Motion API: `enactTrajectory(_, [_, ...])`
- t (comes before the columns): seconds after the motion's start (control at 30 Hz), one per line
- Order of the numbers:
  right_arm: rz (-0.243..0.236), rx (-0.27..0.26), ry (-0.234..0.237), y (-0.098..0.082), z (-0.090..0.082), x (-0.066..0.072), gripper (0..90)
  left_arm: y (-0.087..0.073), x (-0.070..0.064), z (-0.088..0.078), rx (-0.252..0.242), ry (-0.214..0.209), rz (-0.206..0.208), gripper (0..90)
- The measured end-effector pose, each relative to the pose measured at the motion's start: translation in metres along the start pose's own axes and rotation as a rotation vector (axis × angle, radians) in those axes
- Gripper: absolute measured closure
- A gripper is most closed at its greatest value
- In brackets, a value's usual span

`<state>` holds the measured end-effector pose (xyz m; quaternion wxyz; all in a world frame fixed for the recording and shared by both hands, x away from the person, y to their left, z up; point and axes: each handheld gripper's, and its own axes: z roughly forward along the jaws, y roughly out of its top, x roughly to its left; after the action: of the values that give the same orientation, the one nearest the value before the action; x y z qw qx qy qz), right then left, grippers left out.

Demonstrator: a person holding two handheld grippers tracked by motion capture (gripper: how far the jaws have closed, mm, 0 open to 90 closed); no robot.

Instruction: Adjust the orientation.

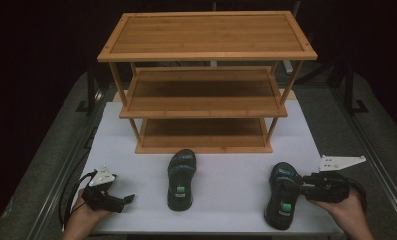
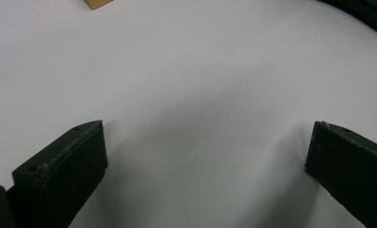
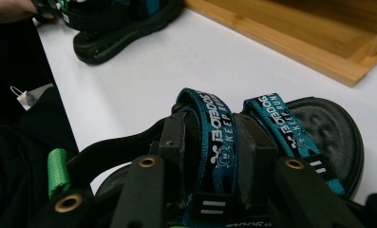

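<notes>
Right sandal (image 1: 282, 196) strap clamped by right gripper (image 1: 306, 189) fingers; left gripper (image 1: 128, 199) fingers apart, idle; next lift toward bamboo shoe rack (image 1: 206, 85).

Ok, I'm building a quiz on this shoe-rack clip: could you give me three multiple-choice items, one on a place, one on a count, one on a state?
1. Where does the sandal nearest the right hand-held gripper lie?
A. on the rack's top shelf
B. on the white table, in front of the rack
C. on the floor

2. How many shelves does the wooden rack have?
A. two
B. three
C. five

3. How is the left hand-held gripper?
A. open over bare table
B. shut on a sandal
C. shut on a shelf

Answers:
1 B, the right sandal rests on the white table.
2 B, three boards are stacked.
3 A, the jaws stand wide apart with nothing between them.
</notes>
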<state>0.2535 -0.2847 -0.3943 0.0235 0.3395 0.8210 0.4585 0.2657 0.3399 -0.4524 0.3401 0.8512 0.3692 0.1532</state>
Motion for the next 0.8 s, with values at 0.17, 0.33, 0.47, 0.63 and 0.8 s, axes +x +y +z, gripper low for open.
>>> enactTrajectory(0.17, [-0.026,0.001,0.012,0.01,0.003,0.005,66.9,0.0,0.0,0.0,0.0,0.0,0.0,0.0])
enactTrajectory(0.33, [-0.05,-0.004,0.029,0.022,0.009,0.006,66.9,0.0,0.0,0.0,0.001,0.0,0.002,0.0])
enactTrajectory(0.47, [-0.07,-0.007,0.042,0.032,0.016,0.008,66.9,0.0,0.0,0.0,0.0,0.0,0.002,0.0])
enactTrajectory(0.63, [-0.098,-0.003,0.067,0.045,0.03,0.012,66.9,0.0,0.0,0.0,-0.001,0.0,0.001,0.0])
enactTrajectory(0.8, [-0.131,0.001,0.104,0.06,0.048,0.016,66.9,0.0,0.0,0.0,-0.002,0.0,0.0,0.0])
